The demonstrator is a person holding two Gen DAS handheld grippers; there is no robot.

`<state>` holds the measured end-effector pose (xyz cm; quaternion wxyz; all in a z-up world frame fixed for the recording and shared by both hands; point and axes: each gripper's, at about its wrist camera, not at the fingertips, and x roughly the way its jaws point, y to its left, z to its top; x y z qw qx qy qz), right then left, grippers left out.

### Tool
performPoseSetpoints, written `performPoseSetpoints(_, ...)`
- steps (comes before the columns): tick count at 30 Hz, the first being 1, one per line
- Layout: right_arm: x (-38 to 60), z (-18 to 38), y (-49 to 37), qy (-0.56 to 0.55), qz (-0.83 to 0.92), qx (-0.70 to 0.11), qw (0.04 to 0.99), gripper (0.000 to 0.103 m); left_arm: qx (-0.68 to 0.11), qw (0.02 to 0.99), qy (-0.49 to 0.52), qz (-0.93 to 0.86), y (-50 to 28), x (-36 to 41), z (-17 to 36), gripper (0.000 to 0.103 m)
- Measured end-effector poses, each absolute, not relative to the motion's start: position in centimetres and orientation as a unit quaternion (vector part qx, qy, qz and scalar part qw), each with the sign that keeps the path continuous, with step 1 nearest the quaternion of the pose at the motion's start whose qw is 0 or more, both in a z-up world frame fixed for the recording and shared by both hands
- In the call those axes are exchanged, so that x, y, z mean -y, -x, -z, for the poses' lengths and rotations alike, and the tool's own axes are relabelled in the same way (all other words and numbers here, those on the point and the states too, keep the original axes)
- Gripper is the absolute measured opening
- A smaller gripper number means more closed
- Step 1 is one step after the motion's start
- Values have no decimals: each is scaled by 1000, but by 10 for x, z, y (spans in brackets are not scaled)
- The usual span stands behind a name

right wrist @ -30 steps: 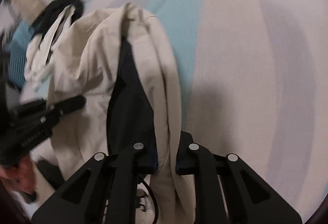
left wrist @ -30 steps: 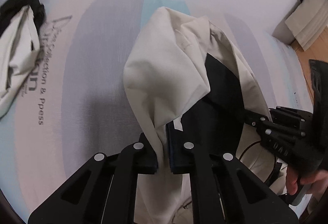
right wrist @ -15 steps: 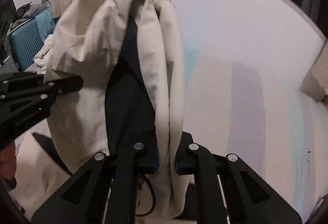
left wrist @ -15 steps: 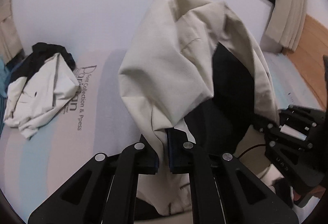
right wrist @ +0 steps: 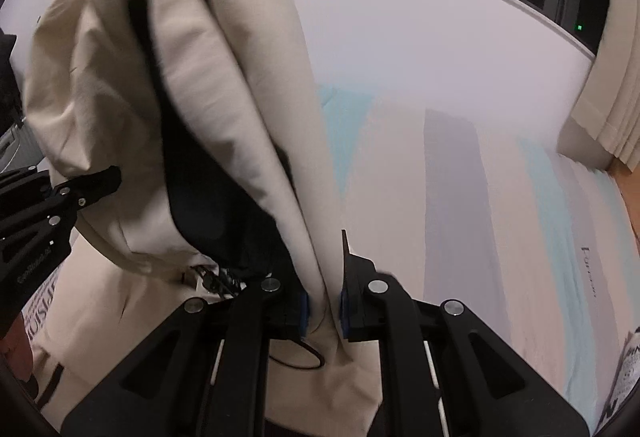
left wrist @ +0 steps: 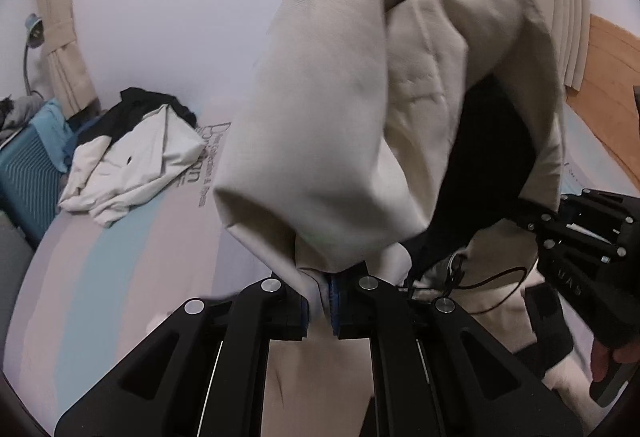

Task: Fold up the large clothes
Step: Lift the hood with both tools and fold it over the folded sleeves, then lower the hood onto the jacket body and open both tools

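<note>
The left hand-held gripper (left wrist: 319,304) is clamped narrow on a bunched edge of a beige jacket (left wrist: 344,141), the cloth pinched between its blue-padded fingers (left wrist: 335,297). The jacket rises from that grip as a bulky fold lifted above the bed (left wrist: 120,261), with its dark lining (left wrist: 480,173) showing on the right side of the fold. In the right wrist view the right hand-held gripper (right wrist: 323,311) is likewise closed on another edge of the same jacket (right wrist: 224,85), a long beige fold running up and to the left from between its pads, and the dark lining (right wrist: 212,205) opens just left of that fold. Each gripper appears at the edge of the other's view, so the two hold the jacket near one another. A thin black cord (left wrist: 492,277) hangs in a loop below the lining.

The bed has a striped cover in pale pink, light blue and grey, with printed lettering (left wrist: 208,165). On its far left part lies a crumpled heap of white and black clothes (left wrist: 128,161), well apart from the lifted jacket. A teal suitcase (left wrist: 28,173) stands beside the bed, and beige curtains (left wrist: 60,17) hang behind it.
</note>
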<state>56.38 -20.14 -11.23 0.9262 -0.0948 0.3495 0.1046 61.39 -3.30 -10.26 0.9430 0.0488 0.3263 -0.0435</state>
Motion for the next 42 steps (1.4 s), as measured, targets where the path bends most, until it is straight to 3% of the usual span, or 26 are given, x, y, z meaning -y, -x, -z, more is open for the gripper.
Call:
performPoseSetpoints(24,222,187,-453,101,-91,-413,901,11,-415,908,-59,17,-492,23,190,20)
performPoseSetpoints(33,224,191,-433,111,-87,-420,897,18,-441,896,-55,22,-468,19,207,54)
performPoseSetpoints(35,223,187,-427,114,-82,-422,896,20,-447,893,-51,20,-465,16,207,67)
performPoseSetpoints(38,226,187,-420,119,-74,-421,896,32,-449,893,-34,6,-462,8,205,78)
performPoseSetpoints(42,228,188,-404,127,-79,-417,897,51,-460,887,-27,-2,-456,1,209,82)
